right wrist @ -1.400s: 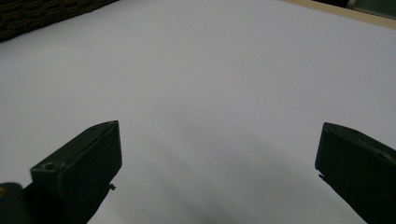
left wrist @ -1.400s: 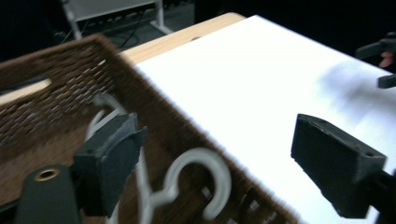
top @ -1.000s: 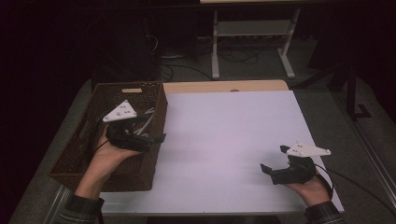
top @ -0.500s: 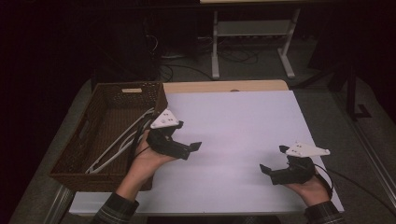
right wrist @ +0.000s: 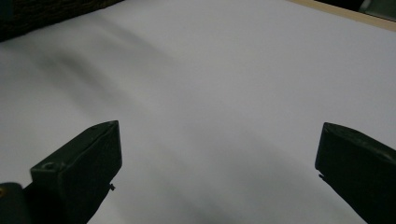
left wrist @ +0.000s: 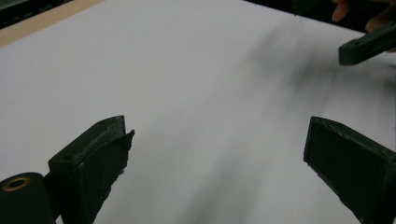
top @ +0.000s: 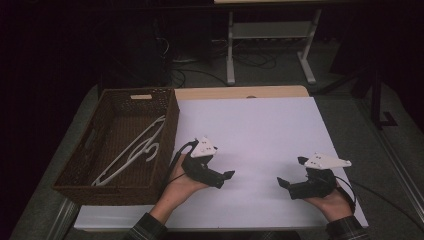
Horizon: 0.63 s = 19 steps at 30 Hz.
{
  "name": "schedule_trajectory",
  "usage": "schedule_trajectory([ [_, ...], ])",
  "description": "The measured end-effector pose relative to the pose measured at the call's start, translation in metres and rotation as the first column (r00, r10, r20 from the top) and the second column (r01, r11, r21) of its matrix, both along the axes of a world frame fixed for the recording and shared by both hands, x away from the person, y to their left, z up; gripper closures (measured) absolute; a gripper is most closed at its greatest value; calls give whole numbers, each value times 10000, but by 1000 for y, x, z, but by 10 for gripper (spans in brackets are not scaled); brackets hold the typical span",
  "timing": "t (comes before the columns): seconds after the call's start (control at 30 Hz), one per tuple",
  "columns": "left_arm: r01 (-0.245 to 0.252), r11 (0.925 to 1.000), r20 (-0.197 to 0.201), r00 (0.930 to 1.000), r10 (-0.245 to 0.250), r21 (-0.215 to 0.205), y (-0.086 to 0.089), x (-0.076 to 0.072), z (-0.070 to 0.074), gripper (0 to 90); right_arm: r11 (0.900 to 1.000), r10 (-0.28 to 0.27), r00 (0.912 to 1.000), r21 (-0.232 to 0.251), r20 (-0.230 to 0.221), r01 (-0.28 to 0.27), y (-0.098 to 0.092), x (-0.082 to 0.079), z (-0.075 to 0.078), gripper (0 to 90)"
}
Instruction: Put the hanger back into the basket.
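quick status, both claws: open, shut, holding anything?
Left claw: open, holding nothing, over the white sheet.
Right claw: open, holding nothing, over the same sheet.

Right gripper [right wrist: 217, 172] over the white worktop [right wrist: 224, 79], two black jaws set wide apart, nothing between them, a strip of dark woven basket [right wrist: 42, 11] at the top left corner, tan worktop edge [right wrist: 345, 11] along the top right, soft grey shadows across the white

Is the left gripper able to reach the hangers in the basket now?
Probably yes: the left gripper is open and empty beside the basket, and the hangers lie uncovered inside.
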<state>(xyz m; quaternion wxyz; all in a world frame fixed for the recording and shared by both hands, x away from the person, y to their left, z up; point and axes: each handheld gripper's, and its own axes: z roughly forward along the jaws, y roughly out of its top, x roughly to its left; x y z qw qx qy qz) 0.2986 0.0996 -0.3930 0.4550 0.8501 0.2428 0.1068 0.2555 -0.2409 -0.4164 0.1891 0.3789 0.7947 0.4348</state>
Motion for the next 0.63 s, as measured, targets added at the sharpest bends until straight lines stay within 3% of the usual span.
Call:
schedule_trajectory([
  [0.3,51,9992,-210,9998,-43,400,13,-3,-27,60,9997,186,9998,-130,-99,-187,2,-1,-3,0],
  [0.63,-37,9987,-324,9995,53,516,21,-1,-32,60,9995,292,9993,-144,-239,-295,1,-1,-6,0],
])
